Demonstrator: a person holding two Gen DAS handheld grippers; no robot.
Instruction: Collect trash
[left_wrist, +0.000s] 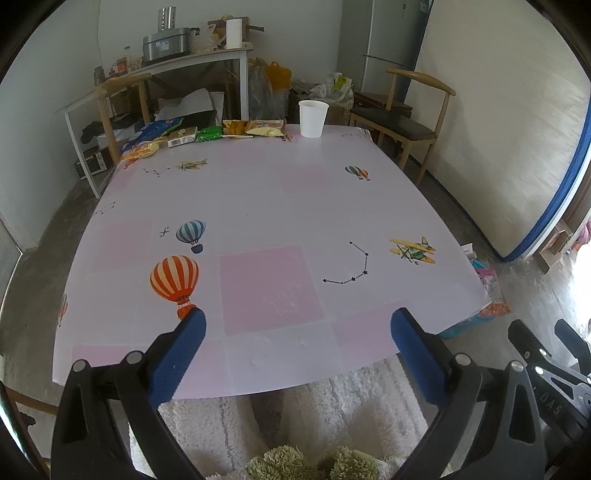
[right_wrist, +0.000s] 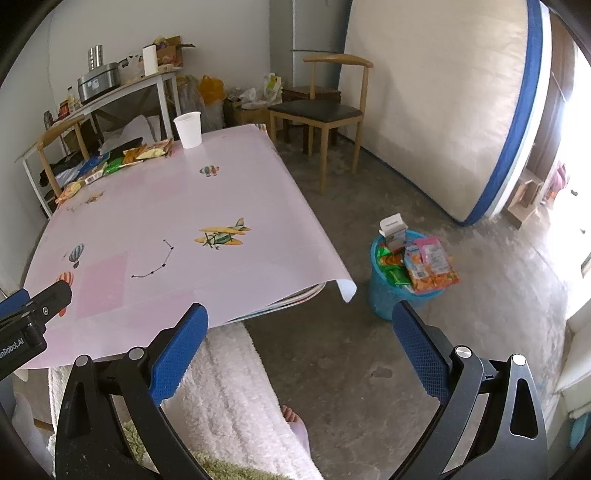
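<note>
Both of my grippers hang over the near edge of the table, and each has its fingers spread wide with nothing between them: the left gripper faces straight down the tabletop, while the right gripper is turned out past the table's right corner toward the floor. What is left to pick up, the wrappers, lies in a ragged row along the far edge, running left to right across my line of reach, with a paper cup standing just beside the row's right end. So the trash is straight ahead of my left fingers and well apart from them, across the whole table; seen from the right wrist, the same row sits far off to the upper left. The left hand is the better aimed, I judge, though either must go the full depth of the table. The blue basket stands on the floor off the table's right corner, already heaped with packets, nearer my right hand.
</note>
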